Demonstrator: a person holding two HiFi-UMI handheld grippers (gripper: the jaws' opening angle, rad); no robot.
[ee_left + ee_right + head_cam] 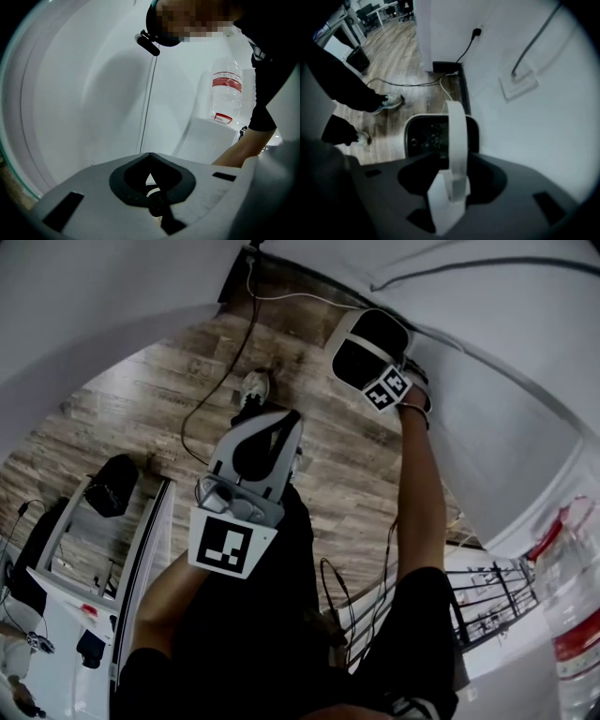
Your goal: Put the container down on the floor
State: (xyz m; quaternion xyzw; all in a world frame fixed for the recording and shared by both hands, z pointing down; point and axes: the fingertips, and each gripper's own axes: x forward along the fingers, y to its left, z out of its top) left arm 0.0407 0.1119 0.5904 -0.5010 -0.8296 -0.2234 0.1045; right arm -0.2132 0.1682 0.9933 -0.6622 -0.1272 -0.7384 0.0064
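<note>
In your right gripper (451,187), the jaws clamp the white handle (455,136), so the container (419,137) hangs below it. It looks just above the floor (393,61), tight beside the wall (525,117). Your left gripper (150,179) is closed on nothing, idle. Next: lower straight down, mind the cable (412,84).

Holds the left tool (150,157) close before the torso on a bent left forearm (161,604), jaws pressed together. Stretches the right arm (418,493) straight out and downward, right tool (451,183) clamped on the white handle (455,136) of the container (421,137).
</note>
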